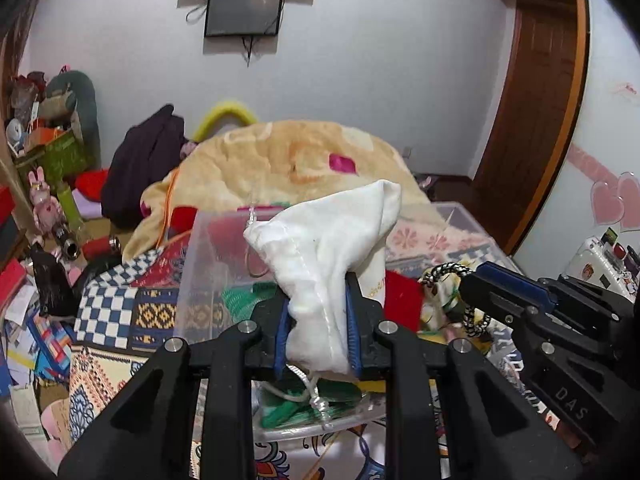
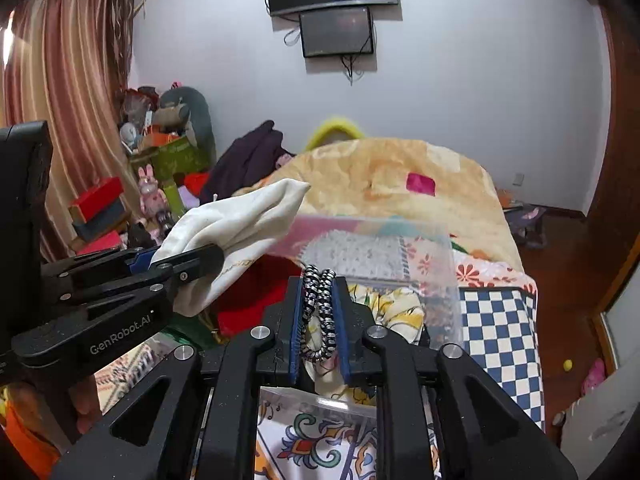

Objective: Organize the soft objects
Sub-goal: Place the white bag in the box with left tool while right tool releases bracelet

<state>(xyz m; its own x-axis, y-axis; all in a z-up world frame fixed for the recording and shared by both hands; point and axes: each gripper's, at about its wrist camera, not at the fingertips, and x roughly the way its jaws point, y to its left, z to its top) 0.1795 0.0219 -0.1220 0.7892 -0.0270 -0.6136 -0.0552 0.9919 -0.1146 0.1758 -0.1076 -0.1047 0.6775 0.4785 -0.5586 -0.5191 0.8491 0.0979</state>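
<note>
My left gripper (image 1: 318, 292) is shut on a white cloth drawstring pouch (image 1: 332, 240) and holds it above a clear plastic bin (image 1: 200, 264). The pouch also shows in the right wrist view (image 2: 240, 220), clamped in the left gripper (image 2: 192, 258). My right gripper (image 2: 318, 284) is shut on a black-and-white braided hair tie (image 2: 320, 316), held over the same clear bin (image 2: 448, 280). In the left wrist view the right gripper (image 1: 476, 276) sits to the right with the hair tie (image 1: 452, 272) looping out of it. Red and green soft items lie in the bin.
The bin sits on a bed with a patchwork cover (image 1: 120, 312) and a heaped peach blanket (image 1: 288, 160). Boxes, plush toys and clutter (image 1: 52, 168) fill the left side. A wooden door (image 1: 536, 120) stands at the right. A monitor (image 2: 336, 32) hangs on the wall.
</note>
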